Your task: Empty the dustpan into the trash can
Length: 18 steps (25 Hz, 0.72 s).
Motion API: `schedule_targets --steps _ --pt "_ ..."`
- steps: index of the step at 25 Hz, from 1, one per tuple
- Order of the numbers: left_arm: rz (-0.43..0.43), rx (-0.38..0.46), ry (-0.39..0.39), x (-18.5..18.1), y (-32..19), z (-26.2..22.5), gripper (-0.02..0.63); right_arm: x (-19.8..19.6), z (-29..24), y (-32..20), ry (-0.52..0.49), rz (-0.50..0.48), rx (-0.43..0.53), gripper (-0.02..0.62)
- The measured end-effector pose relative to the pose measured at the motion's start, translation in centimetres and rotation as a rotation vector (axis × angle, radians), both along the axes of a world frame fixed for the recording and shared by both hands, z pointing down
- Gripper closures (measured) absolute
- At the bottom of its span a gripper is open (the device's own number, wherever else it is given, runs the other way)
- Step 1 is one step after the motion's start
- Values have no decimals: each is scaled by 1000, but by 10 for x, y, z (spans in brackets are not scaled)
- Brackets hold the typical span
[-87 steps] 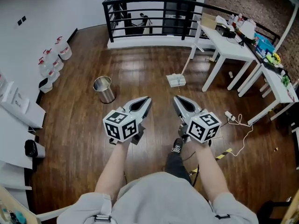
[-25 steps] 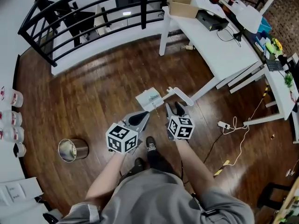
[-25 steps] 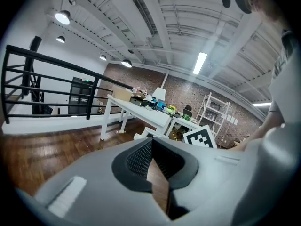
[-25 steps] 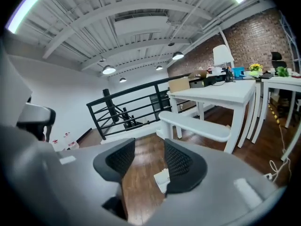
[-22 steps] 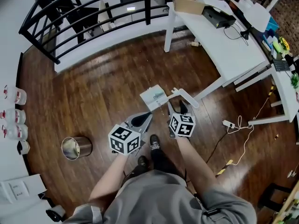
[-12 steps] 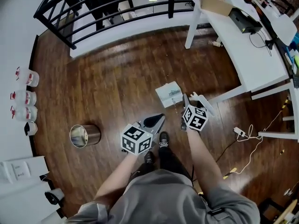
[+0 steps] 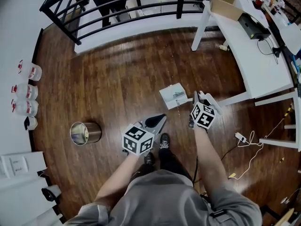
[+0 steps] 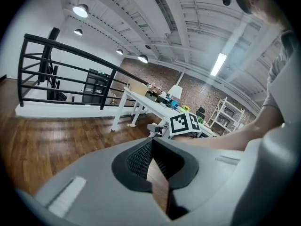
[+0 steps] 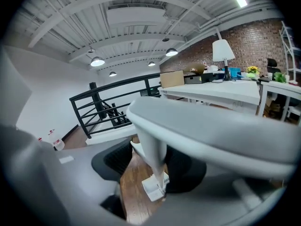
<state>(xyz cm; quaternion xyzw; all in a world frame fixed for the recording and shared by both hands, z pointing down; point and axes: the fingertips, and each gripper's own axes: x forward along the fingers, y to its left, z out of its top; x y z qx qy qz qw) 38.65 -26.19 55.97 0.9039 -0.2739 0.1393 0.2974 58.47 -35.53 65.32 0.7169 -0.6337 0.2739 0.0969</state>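
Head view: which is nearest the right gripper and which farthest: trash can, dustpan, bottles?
1. Dustpan, just left; its handle stands between the right gripper's jaws, which have just been closing.
2. Trash can, farther left.
3. Bottles, along the left wall.

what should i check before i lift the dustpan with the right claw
1. Handle between the right claw's pads: ok, it stands there, and the jaws have just been closing.
2. Firm grip: not ok, the floor shows through a gap between one pad and the handle.
3. Left claw free: ok, shut and empty.
4. Dustpan resting on the floor: ok.
5. What lies in the dustpan: cannot tell.
6. Trash can upright with an open top: ok, it stands off on the left claw's side.
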Motion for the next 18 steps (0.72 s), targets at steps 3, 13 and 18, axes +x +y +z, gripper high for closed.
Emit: schedule_targets --steps 3,13,18 --pt "-10 -8 -5 -3 3 2 601 0 -5 -1 19 -35 16 396" --pt "-94 -18 -52 -47 -1 11 601 -1 -39 2 12 -142 108 397" --pt "-142 -30 -86 -76 1 19 601 -33 -68 -8 2 -258 169 397"
